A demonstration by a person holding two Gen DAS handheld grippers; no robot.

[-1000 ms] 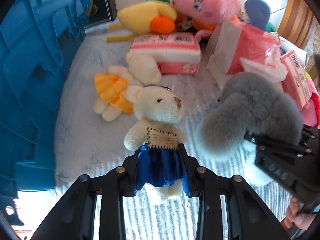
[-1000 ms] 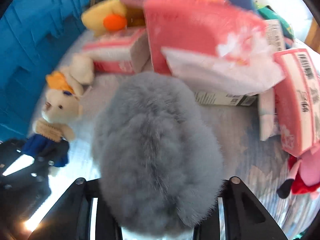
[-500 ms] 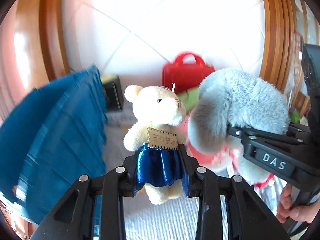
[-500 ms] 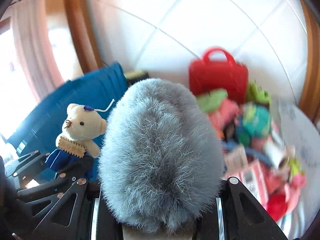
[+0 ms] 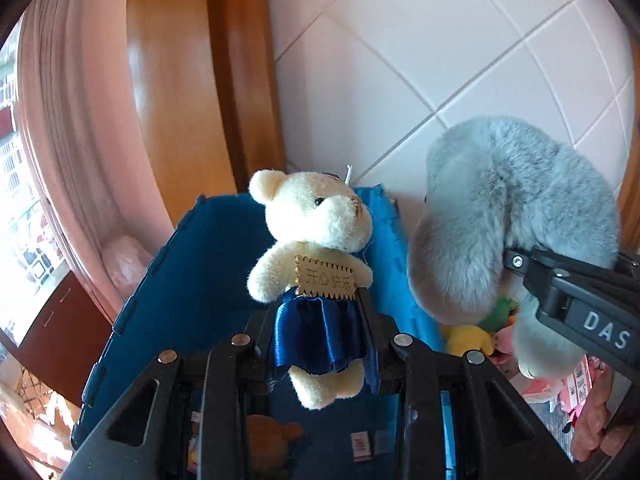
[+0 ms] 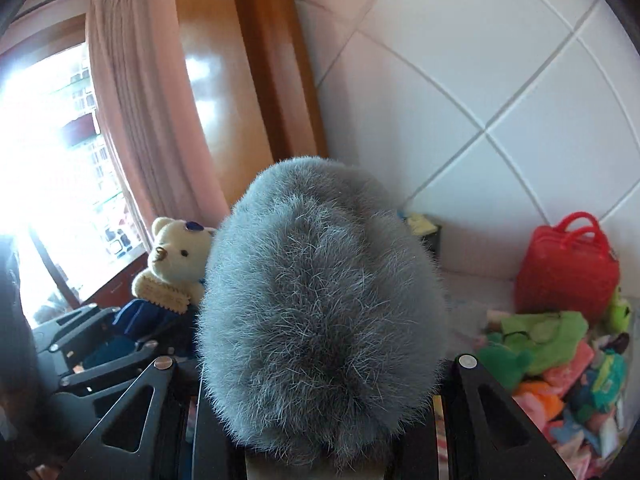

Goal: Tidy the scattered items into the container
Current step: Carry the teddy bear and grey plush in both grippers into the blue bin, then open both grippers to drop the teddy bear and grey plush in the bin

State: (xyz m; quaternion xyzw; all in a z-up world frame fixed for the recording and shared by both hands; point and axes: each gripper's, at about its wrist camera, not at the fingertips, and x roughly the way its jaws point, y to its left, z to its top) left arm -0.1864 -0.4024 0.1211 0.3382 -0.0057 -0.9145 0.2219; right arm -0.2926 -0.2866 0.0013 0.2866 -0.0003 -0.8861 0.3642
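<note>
Cream teddy bear (image 5: 316,240) in blue satin skirt is pinched by the left claw (image 5: 320,344); right claw (image 6: 320,420) grips grey fluffy plush (image 6: 320,320).

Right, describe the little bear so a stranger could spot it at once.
Find the blue crate by the tiled wall. Over it, the left tool grips a cream teddy bear. Unlike the plain grey fluffy toy beside it, it wears a shiny blue skirt and a tan label.

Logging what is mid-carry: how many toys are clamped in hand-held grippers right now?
2. The cream teddy bear in the left hand-held gripper, above the blue crate; the grey furry plush in the right hand-held gripper.
</note>
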